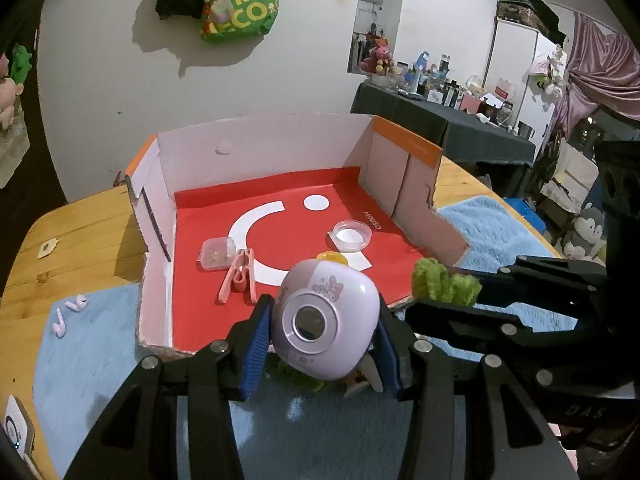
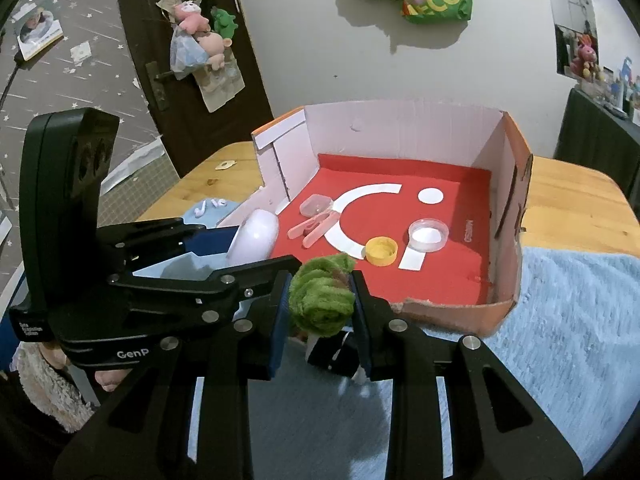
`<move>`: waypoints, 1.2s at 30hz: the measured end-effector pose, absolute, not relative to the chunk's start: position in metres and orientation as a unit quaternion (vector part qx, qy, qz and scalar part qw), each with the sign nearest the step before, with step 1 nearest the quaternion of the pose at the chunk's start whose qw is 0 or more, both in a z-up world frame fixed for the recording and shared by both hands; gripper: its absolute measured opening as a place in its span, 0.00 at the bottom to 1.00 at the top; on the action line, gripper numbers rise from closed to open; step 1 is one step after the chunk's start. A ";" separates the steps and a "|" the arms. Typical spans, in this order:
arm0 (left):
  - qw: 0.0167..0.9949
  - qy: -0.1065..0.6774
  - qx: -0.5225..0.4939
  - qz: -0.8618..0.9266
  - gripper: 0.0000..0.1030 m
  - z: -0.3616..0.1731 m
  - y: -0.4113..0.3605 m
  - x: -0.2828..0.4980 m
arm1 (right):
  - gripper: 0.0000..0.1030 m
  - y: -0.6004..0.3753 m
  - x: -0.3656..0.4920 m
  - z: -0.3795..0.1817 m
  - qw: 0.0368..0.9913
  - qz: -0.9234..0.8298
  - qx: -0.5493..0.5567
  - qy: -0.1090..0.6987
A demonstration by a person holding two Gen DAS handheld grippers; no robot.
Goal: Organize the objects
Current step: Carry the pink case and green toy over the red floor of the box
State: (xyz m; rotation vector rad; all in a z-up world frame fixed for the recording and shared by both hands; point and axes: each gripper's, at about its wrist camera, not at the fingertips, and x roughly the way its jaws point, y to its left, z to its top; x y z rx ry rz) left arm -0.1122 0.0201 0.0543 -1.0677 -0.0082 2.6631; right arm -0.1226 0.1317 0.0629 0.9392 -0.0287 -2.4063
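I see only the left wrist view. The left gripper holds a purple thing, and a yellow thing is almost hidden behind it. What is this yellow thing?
Observer: In the right wrist view it is a yellow bottle cap, lying on the red floor of the box.
Operator: Does it touch the clear round dish?
Observer: No. The dish lies apart from it, on its right in that view.
Operator: And the green fluffy thing on my right side?
Observer: The right gripper is shut on it, a green plush toy, in front of the box's torn front edge.
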 end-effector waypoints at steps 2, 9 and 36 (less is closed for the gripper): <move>0.135 -0.002 -0.370 0.919 0.48 0.054 0.021 -0.115 | 0.26 0.133 -0.128 0.064 0.274 -0.895 0.351 -0.013; 0.128 0.001 -0.379 0.916 0.48 0.051 0.019 -0.129 | 0.26 0.138 -0.144 0.063 0.265 -0.895 0.360 -0.013; 0.120 0.027 -0.467 0.875 0.48 0.007 0.007 -0.181 | 0.26 0.125 -0.201 0.030 0.218 -0.869 0.441 0.061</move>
